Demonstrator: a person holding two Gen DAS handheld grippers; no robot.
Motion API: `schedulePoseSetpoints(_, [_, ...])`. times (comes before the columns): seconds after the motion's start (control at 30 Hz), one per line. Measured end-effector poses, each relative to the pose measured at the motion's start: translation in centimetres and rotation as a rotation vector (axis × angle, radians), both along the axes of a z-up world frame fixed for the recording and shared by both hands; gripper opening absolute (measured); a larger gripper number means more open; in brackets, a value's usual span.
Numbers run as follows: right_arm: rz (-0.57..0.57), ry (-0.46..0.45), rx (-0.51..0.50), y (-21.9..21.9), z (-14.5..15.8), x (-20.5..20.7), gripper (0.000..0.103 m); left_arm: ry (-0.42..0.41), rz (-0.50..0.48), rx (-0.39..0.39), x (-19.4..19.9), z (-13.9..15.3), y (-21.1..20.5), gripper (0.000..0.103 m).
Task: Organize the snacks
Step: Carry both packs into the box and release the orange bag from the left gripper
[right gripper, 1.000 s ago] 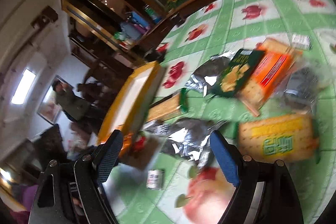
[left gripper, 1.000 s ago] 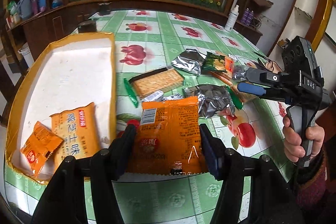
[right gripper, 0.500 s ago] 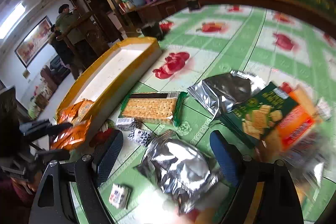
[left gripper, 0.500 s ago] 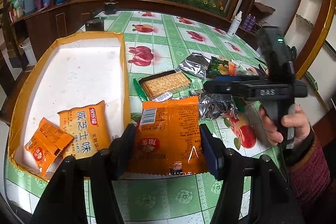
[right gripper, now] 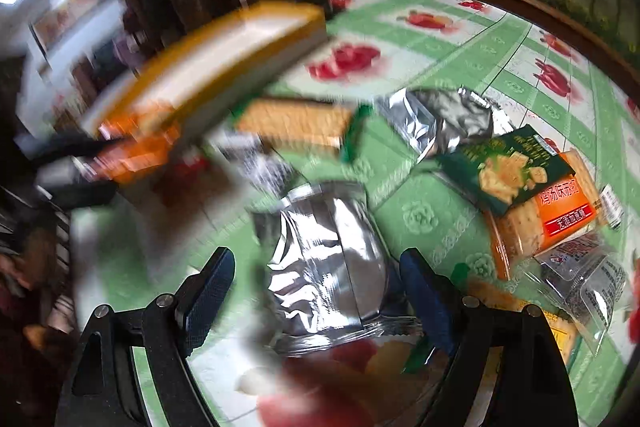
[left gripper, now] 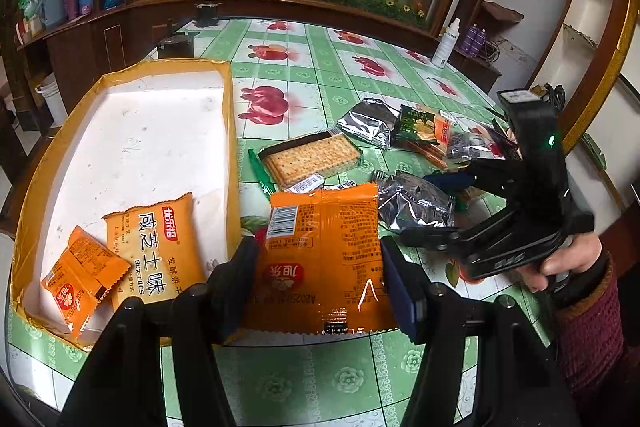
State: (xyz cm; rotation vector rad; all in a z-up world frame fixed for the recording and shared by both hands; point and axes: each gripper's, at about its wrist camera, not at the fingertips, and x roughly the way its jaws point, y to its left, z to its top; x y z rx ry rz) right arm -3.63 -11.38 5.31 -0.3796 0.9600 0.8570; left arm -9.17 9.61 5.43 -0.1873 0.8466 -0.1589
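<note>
Far to the left of the left claw (left gripper: pixel 320 275) lies the yellow-rimmed tray (left gripper: pixel 230 131), with a small orange sachet (left gripper: pixel 82 279) and a cheese-biscuit packet (left gripper: pixel 160 247) already in its near end. The left claw itself is clenched on a large orange snack bag (left gripper: pixel 324 255): both pads press the bag's long edges, and the bag hangs just above the green fruit-print tablecloth (left gripper: pixel 304 379), beside the tray's near right wall. To place it well, I judge the bag should travel leftward over that wall and go down flat on the bare white floor beyond the two packets, so nothing overlaps, with the pads parting only once it rests.

Ahead of this claw, a clear cracker pack (left gripper: pixel 312 159) lies on the cloth with small sachets by it.

Further right, the right claw (right gripper: pixel 316 287) is released, its jaws standing wide on either side of a crumpled silver foil pouch (right gripper: pixel 324 251) without pressing it. The view is blurred, so contact with the cloth cannot be told. A good grasp, in my view, squares the pads across the pouch's narrow width before closing, since foil slips and crumples. To the right of this claw sit a green cracker packet (right gripper: pixel 504 167) on an orange cracker pack (right gripper: pixel 552 223).
</note>
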Motion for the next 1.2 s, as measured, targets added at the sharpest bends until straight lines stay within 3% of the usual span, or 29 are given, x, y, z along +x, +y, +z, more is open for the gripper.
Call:
schedulePoseSetpoints(0.07, [0.004, -0.035, -0.02, 0.1, 0.1, -0.5, 0.073, 0.001, 0.005, -0.002, -0.1, -0.1, 0.1, 0.06])
schedulePoseSetpoints(0.23, [-0.032, -0.057, -0.01, -0.4, 1.2, -0.4, 0.068, -0.004, 0.011, -0.013, -0.2, 0.0, 0.2, 0.06])
schedulePoseSetpoints(0.4, [-0.088, -0.023, 0.166, -2.0, 4.0, 0.2, 0.068, -0.022, 0.013, -0.019, -0.4, 0.7, 0.5, 0.06])
schedulePoseSetpoints(0.6, [-0.193, 0.036, 0.326, -0.8, 5.9, 1.3, 0.068, -0.062, 0.047, -0.029, -0.7, 2.1, 2.2, 0.06])
schedulePoseSetpoints(0.7, [-0.229, 0.081, 0.39, 1.2, 6.1, 1.6, 0.068, -0.073, 0.081, -0.027, -0.5, 2.6, 3.8, 0.06])
schedulePoseSetpoints(0.97, [-0.252, 0.16, 0.433, 8.8, 6.0, 2.8, 0.068, -0.061, 0.185, 0.001, 1.4, 2.6, 9.1, 0.06])
schedulePoseSetpoints(1.2, [-0.314, 0.19, 0.429, 14.9, 5.8, 6.6, 0.068, -0.031, 0.267, 0.022, 7.4, 2.6, 14.0, 0.061])
